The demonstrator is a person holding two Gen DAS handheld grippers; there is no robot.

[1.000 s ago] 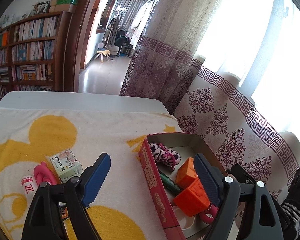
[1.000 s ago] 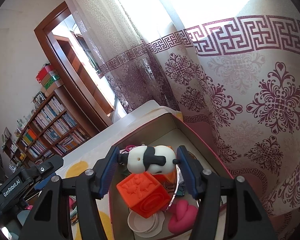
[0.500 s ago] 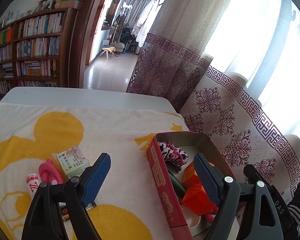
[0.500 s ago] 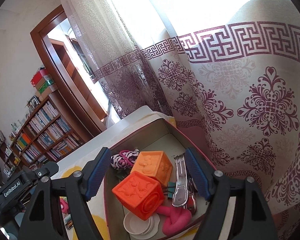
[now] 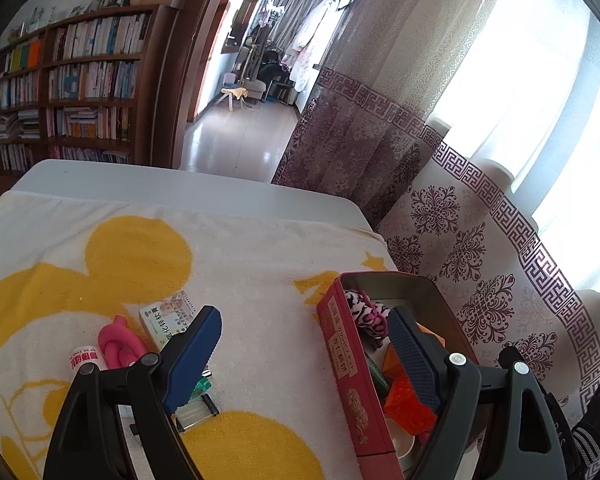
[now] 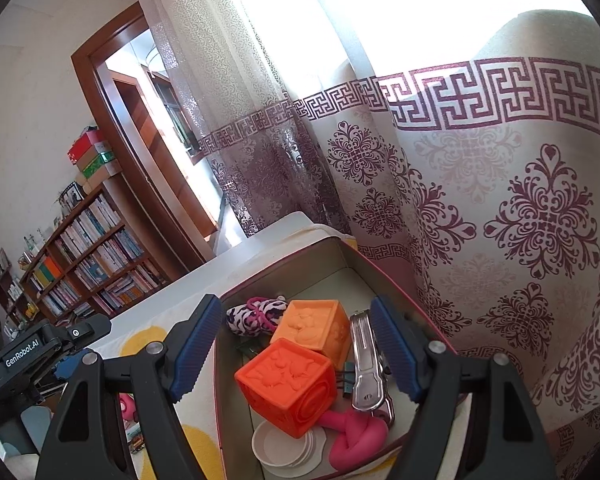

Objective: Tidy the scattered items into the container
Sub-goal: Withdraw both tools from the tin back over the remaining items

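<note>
A red tin box [image 5: 342, 354] stands at the table's right edge; its rim [image 6: 284, 264] also shows in the right wrist view. It holds two orange cubes [image 6: 290, 384], a zebra-striped soft toy [image 6: 254, 316], a metal clip [image 6: 366, 364], a pink knot toy [image 6: 356, 436] and white discs [image 6: 284, 448]. On the cloth lie a small medicine box [image 5: 172, 318], a pink knot toy [image 5: 118, 346] and a white tube [image 5: 82, 360]. My left gripper [image 5: 304, 354] is open and empty above the cloth, beside the tin. My right gripper [image 6: 296, 348] is open and empty above the tin.
A white and yellow cloth [image 5: 140, 248] covers the table. A patterned curtain [image 5: 480, 248] hangs close behind the tin. A bookshelf [image 5: 68, 80] and a doorway stand beyond the table's far edge. Small items lie under my left finger [image 5: 192, 348].
My right gripper held a panda toy a second ago; it has opened and is now empty, and the panda is out of sight. Both grippers have lifted and drawn back a little.
</note>
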